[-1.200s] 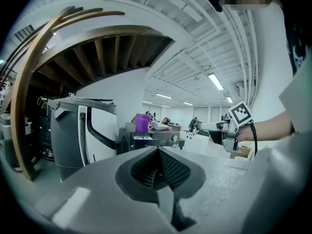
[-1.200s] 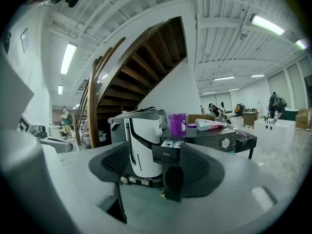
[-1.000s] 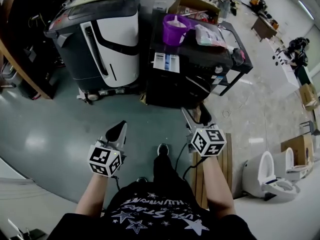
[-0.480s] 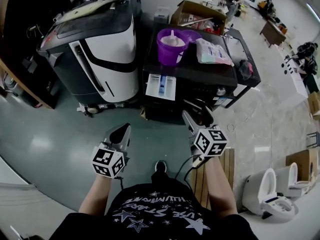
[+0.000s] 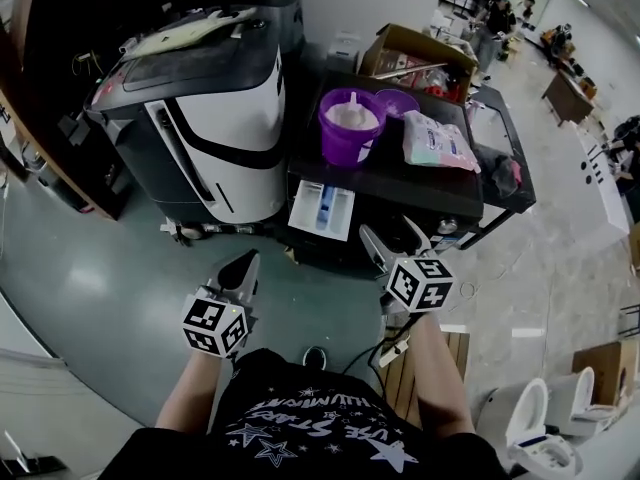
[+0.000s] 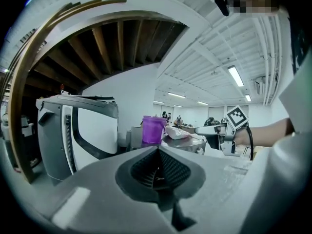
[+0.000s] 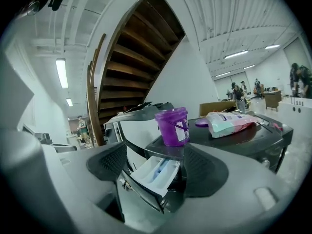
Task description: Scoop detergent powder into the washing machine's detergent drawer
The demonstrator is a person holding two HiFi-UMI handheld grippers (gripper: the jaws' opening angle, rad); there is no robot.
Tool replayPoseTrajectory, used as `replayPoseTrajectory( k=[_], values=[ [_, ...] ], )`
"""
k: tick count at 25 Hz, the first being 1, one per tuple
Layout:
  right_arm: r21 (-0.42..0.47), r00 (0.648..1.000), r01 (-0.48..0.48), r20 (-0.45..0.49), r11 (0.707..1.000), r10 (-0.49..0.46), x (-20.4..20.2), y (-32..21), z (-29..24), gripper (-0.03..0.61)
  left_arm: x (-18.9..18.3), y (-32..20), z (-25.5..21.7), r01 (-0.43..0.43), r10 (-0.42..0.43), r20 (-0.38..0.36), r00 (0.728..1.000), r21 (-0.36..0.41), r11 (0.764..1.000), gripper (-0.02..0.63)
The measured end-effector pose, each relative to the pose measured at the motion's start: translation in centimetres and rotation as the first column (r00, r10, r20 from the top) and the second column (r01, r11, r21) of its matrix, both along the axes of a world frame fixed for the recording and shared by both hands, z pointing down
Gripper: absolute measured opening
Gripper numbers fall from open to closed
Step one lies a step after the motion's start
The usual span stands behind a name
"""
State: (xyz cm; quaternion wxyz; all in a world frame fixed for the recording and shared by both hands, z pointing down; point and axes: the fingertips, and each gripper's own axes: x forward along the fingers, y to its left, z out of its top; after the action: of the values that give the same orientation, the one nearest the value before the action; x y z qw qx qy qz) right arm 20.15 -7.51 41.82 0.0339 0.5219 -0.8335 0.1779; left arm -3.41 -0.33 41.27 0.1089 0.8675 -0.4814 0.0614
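Standing on the glossy black top of the washing machine [image 5: 400, 183] in the head view, a round purple plastic bucket [image 5: 350, 128] holds white powder, with a soft pale pouch [image 5: 440, 140] lying just beside it and a purple lid [image 5: 397, 100] behind. The white rectangular detergent drawer [image 5: 322, 209] is pulled out of the machine's front, below the bucket, and shows a blue part inside. Both tools are held low before the machine and well apart from it: the left gripper [image 5: 244, 262] with its tips pressed together, the right gripper [image 5: 390, 233] with its jaws spread; each carries a cube with black and white square markers. In the left gripper view, the ribbed dark pads of the left gripper [image 6: 158, 162] meet with nothing between them, and the bucket [image 6: 152, 129] stands far behind. In the right gripper view, the right gripper [image 7: 155, 167] is wide apart and empty; the drawer [image 7: 146, 177] appears in the gap, not touched. The bucket [image 7: 173, 126] has a white label and the pouch [image 7: 228, 122] some print, both too small to read.
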Motion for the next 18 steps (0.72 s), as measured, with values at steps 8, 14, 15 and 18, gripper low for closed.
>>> replayPoseTrajectory(
  k=[8, 14, 15, 18],
  values=[
    [0.027, 0.997, 0.069, 0.026, 0.997, -0.07, -1.6, -5.2, -3.1, 0.354, 0.1, -3.1, -0.7, -0.004, 0.004, -0.003, 1.0, 0.015, 1.0, 0.002],
    [0.051, 0.997, 0.07, -0.014, 0.996, -0.069, -3.4, -10.2, -5.2, 0.347, -1.4, -8.8, -0.6, -0.032, 0.032, -0.014, 0.999, 0.021, 0.999, 0.002],
    [0.051, 0.998, 0.065, -0.02, 0.997, -0.064, -3.6, -11.2, -5.6, 0.345, -1.6, -10.1, -0.7, -0.042, 0.042, -0.016, 0.999, 0.024, 0.999, 0.002],
    [0.051, 0.999, 0.025, -0.039, 0.998, -0.023, -3.5, -14.5, -6.6, 0.342, -1.5, -14.5, -1.3, -0.085, 0.086, -0.027, 0.996, 0.036, 0.996, 0.002]
  ],
)
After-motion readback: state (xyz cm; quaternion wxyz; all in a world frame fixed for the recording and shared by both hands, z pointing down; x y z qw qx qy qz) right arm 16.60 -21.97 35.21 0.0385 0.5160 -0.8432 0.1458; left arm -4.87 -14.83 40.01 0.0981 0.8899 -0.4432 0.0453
